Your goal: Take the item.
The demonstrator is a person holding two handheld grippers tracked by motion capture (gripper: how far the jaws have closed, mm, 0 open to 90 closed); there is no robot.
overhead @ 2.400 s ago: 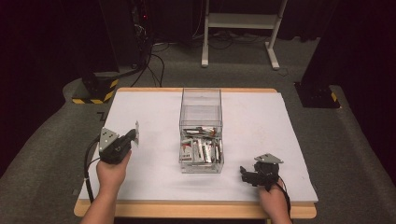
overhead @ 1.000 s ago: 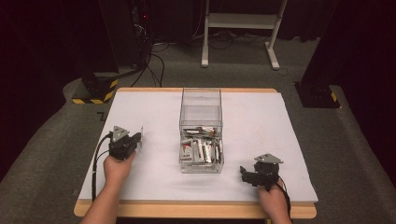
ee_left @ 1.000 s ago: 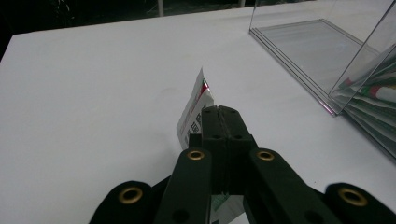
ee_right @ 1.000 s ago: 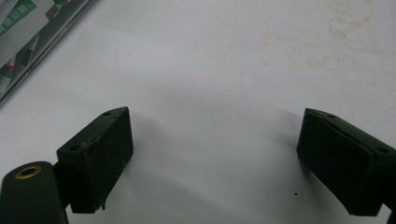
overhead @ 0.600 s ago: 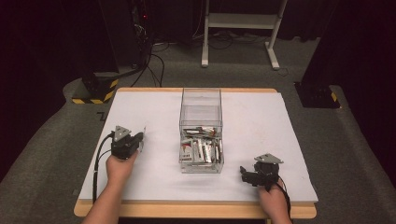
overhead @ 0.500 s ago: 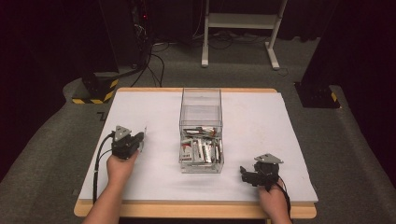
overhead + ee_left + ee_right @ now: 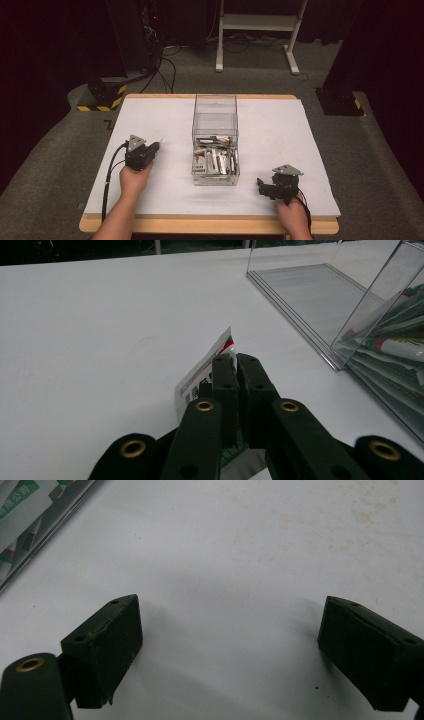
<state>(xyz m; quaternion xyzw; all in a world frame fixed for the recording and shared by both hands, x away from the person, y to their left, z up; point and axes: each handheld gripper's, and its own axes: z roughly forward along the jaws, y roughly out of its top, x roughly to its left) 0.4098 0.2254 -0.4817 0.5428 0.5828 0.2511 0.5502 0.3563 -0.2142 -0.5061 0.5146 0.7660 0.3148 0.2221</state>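
Observation:
A small white sachet (image 7: 205,374) with red and green print stands tilted between the jaws of my left gripper (image 7: 237,360), low over the white table. The jaws have just been opening a little, but the sachet still sits pinched between them. In the high view my left gripper (image 7: 156,145) lies left of the clear plastic box (image 7: 215,112), which holds several similar sachets (image 7: 216,161) in its near half. My right gripper (image 7: 260,183) rests on the table near the front right, and its jaws (image 7: 230,645) stand wide apart with nothing between them.
The box's clear wall (image 7: 310,305) and its sachets (image 7: 395,347) lie to the right ahead of the left gripper. The box's corner (image 7: 20,510) shows at the upper left of the right gripper view. White table sheet (image 7: 280,130) surrounds the box; its wooden edge (image 7: 200,226) runs along the front.
My left hand has come down and a little toward the box with the sachet. The right hand has stayed where it was.

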